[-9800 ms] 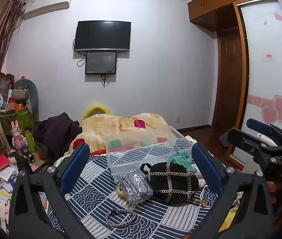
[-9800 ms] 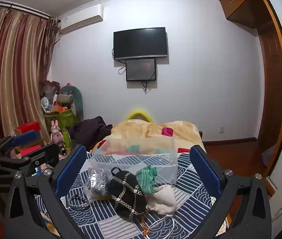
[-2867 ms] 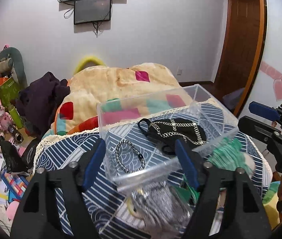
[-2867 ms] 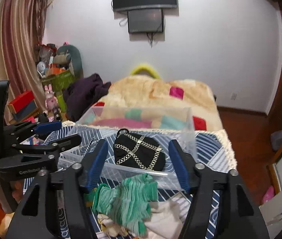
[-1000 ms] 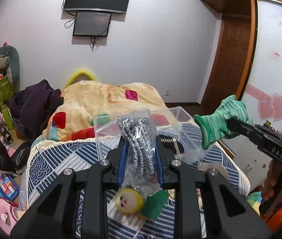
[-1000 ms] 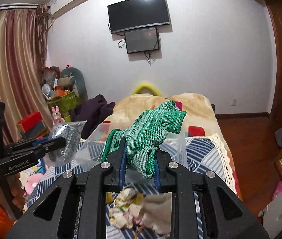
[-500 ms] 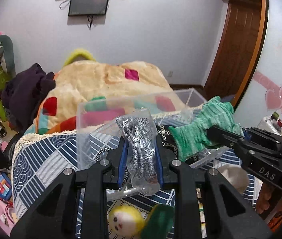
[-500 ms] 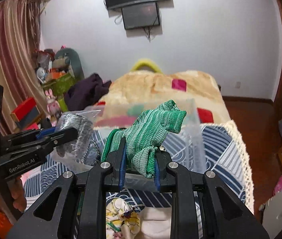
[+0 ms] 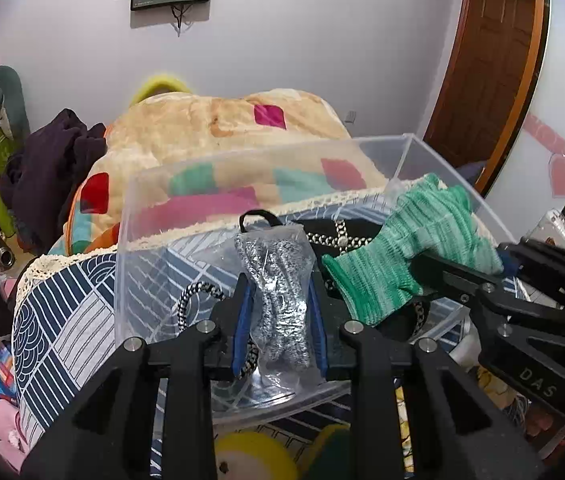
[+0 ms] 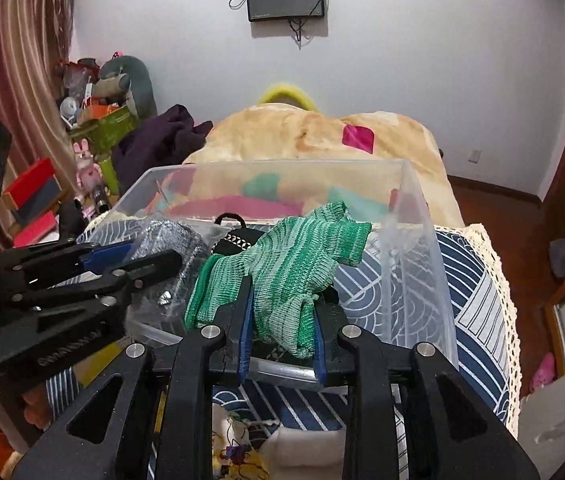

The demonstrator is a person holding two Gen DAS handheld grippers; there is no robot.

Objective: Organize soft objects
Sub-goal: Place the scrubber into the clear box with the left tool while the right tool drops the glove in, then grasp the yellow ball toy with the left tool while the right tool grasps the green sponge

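Green knit glove [image 10: 282, 264] now hangs over the clear bin [image 10: 422, 240] instead of the bed; right gripper [image 10: 280, 332] jaws are opening around it, while left gripper [image 9: 278, 320] grips the bagged scrubber [image 9: 278, 292].

Both wrist views close, angled down over clear bin [image 9: 362, 152] [image 10: 282, 168]; side by side.

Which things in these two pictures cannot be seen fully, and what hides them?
- Black chain-patterned pouch, left wrist view: hidden behind bagged silver scrubber and green knitted glove.
- Yellow plush toy, left wrist view: cut off by bottom edge.
- Black-and-white braided ring: partly behind left gripper.
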